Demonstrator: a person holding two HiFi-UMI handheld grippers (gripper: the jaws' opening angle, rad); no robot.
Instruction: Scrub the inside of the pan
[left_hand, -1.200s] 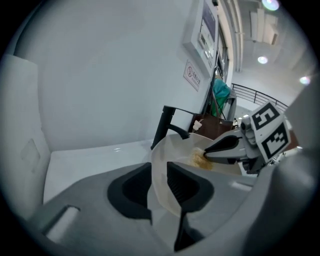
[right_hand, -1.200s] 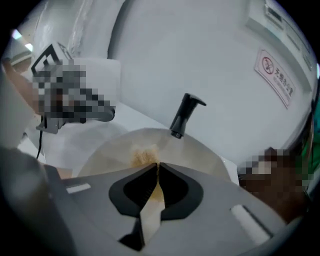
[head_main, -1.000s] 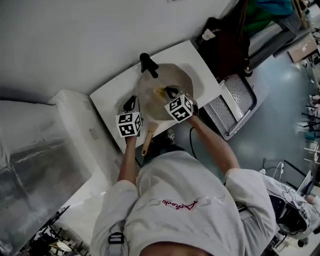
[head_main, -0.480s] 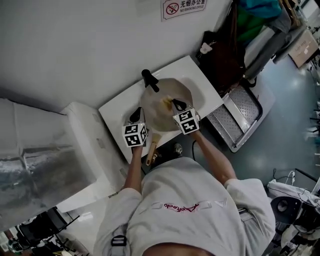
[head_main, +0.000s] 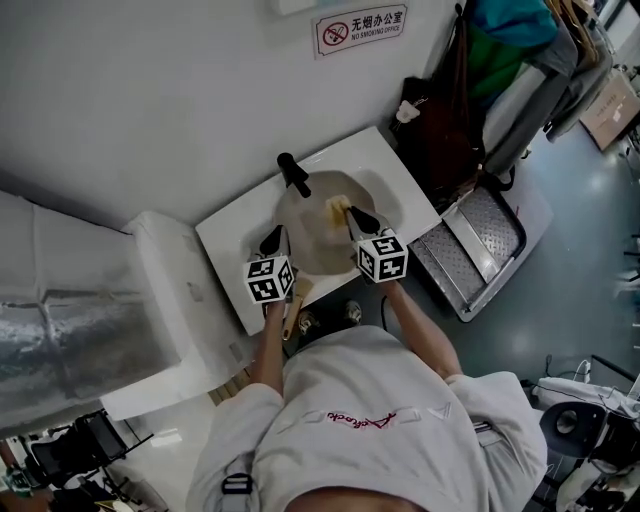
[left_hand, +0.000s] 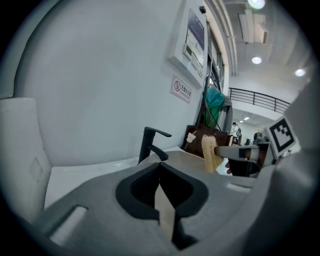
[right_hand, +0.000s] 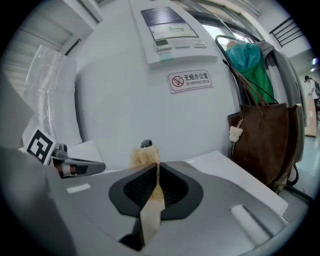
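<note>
A round grey pan (head_main: 320, 240) with a wooden handle (head_main: 292, 305) sits in the white sink (head_main: 235, 225) under a black faucet (head_main: 293, 172). My left gripper (head_main: 272, 238) is at the pan's left rim, its jaws shut on the rim, and the pan's surface (left_hand: 200, 162) starts right at its tips (left_hand: 160, 165). My right gripper (head_main: 347, 213) hangs over the pan's far inside, shut on a yellowish loofah sponge (head_main: 335, 206). The sponge (right_hand: 146, 157) sticks up past that gripper's tips (right_hand: 156, 167). In the left gripper view the sponge (left_hand: 209, 152) stands upright.
A brown bag (head_main: 440, 130) hangs right of the sink against the wall. A metal grated platform (head_main: 480, 225) lies on the floor at the right. A white wrapped unit (head_main: 150, 300) stands left of the sink. A no-smoking sign (head_main: 360, 30) is on the wall.
Both grippers have risen. The right one has rolled and carried the sponge from the pan's middle toward its far side. The left jaws have closed at the rim.
</note>
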